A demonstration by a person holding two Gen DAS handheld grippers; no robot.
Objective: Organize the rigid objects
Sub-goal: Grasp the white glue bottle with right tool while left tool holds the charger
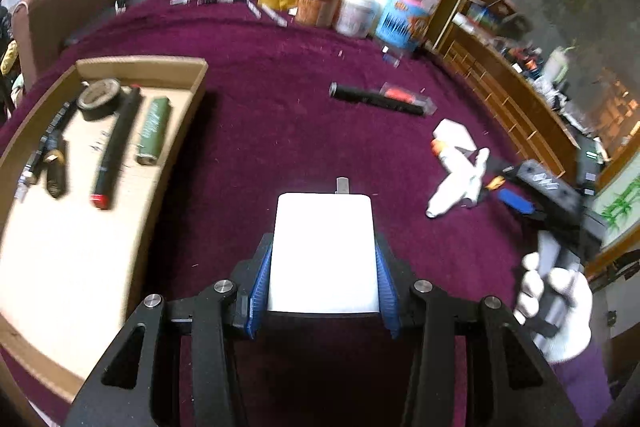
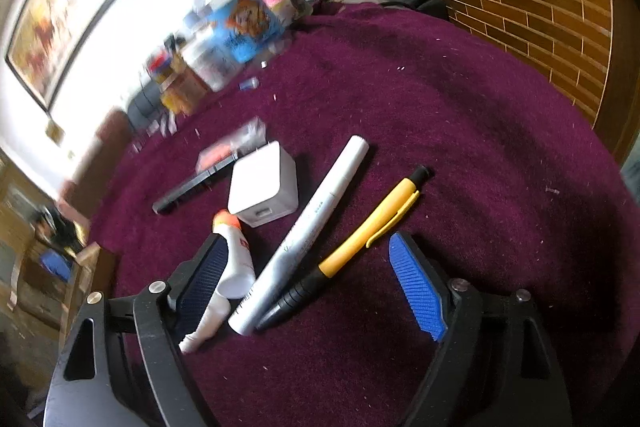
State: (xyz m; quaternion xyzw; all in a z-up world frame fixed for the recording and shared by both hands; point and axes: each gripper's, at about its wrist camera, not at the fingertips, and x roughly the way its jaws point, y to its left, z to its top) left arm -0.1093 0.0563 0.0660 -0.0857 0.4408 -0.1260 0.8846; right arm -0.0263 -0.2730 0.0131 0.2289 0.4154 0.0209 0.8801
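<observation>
Left tool (image 1: pixel 324 263) grips a white flat block (image 1: pixel 324 251), perhaps a charger or power bank, between its blue pads (image 1: pixel 260 291); a small metal tab shows at its far end. It hangs above the purple worktop (image 1: pixel 280 107), at the centre of the left wrist view. The cardboard tray (image 1: pixel 172 95) lies at the left of that frame and already holds a roll of black tape (image 1: pixel 98 99), a black marker with red end (image 1: pixel 116 147) and a green tube (image 1: pixel 152 131).

I judge the step in hand is carrying the block to the tray. The next move calls for a shift to the left, above a bare part of the tray, before release.

Right tool (image 2: pixel 312 275) is spread wide and holds nothing. Between its pads lie a white glue bottle (image 2: pixel 236 255), a white marker (image 2: pixel 308 227) and a yellow pen (image 2: pixel 360 239), all on the worktop. A white cube charger (image 2: pixel 264 183) lies just behind them.
</observation>
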